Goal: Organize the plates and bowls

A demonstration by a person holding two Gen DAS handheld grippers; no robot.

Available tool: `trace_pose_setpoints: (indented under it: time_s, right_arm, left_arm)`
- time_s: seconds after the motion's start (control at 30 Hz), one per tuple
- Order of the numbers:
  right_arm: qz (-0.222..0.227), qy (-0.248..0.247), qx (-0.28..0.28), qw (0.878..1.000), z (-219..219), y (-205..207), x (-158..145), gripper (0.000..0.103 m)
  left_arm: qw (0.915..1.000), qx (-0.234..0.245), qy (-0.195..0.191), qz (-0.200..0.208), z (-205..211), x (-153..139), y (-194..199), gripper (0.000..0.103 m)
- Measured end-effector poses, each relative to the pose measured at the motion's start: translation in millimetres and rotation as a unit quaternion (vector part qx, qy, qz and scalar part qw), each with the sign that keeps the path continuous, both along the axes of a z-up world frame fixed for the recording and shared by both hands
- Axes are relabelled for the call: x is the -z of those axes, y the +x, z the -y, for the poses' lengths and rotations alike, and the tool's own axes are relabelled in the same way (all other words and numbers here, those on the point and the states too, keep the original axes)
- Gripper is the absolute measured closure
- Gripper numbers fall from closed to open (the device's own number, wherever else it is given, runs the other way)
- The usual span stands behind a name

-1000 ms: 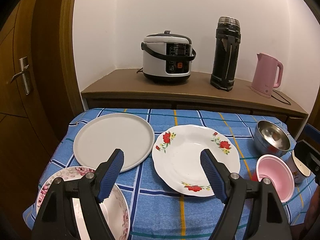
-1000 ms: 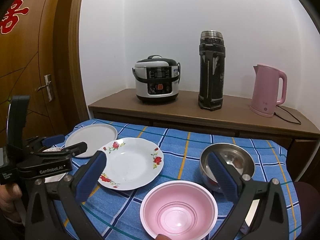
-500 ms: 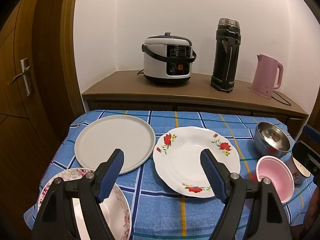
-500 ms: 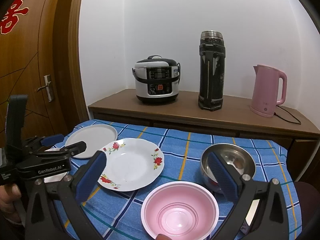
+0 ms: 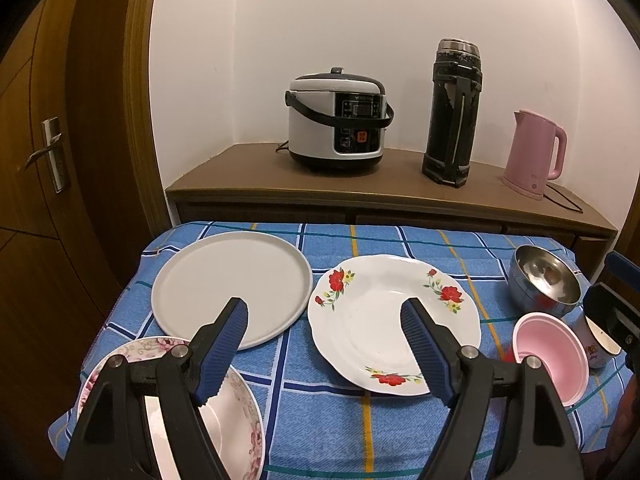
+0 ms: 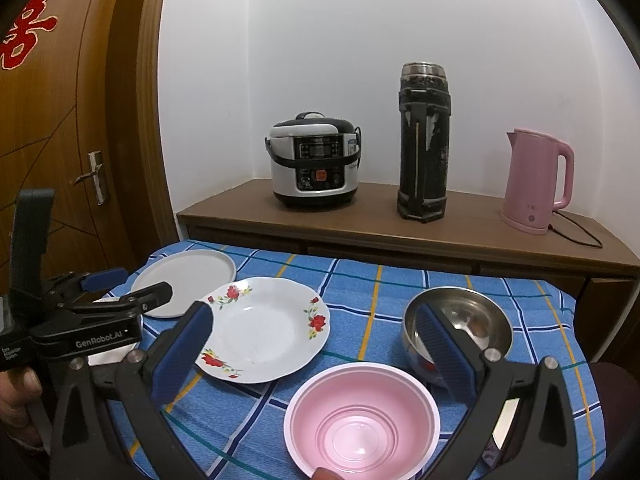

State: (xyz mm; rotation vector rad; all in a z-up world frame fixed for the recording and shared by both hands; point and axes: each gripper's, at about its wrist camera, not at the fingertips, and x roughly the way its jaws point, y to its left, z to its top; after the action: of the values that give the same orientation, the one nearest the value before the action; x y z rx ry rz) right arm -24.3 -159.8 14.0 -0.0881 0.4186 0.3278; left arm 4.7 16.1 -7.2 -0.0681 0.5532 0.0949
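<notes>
both tools wide open, gripping nothing. pink bowl [image 6: 362,420] sitting dead centre between right tool [image 6: 316,344] tips, steel bowl [image 6: 458,326] at 1 o'clock. left tool [image 5: 326,334] nearer the plates: floral plate [image 5: 394,312] at 12, grey plate [image 5: 232,280] at 11.

A home dining corner: a table under a blue checked cloth [image 5: 320,420], with a rice cooker [image 5: 338,122], thermos [image 5: 454,112] and pink kettle [image 5: 534,154] on the sideboard [image 5: 240,184] at twelve o'clock, wooden door [image 6: 60,140] at nine.

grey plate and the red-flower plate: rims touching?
Cannot tell. In the left wrist view the grey plate and the red-flower plate rims nearly meet, with no clear cloth between. The right wrist view doesn't settle it either.
</notes>
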Motion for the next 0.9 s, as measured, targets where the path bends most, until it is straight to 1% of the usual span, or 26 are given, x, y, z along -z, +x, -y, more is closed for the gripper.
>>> trace_pose_setpoints:
  time_s: [0.53,0.67,0.7,0.77,0.9]
  right_arm:
    - [-0.002,0.0,-0.002,1.0,-5,-1,2,0.0]
    - [-0.007,0.002,-0.015,1.0,-12,-1,3,0.001]
    - [-0.009,0.002,-0.023,1.0,-17,0,3,0.002]
    - [-0.016,-0.001,-0.039,0.999,-26,1,4,0.011]
    - [-0.022,-0.008,-0.082,0.996,-54,0,5,0.018]
  left_arm:
    - [1.0,-0.001,0.001,0.002,0,0,-2,0.022]
    - [1.0,-0.006,0.002,0.002,-4,-1,-4,0.022]
    - [0.9999,-0.01,0.003,0.001,-7,-1,-5,0.022]
    - [0.9998,-0.02,0.004,0.003,-16,-2,-9,0.022]
    - [0.9981,-0.062,0.003,0.002,-46,0,-21,0.022]
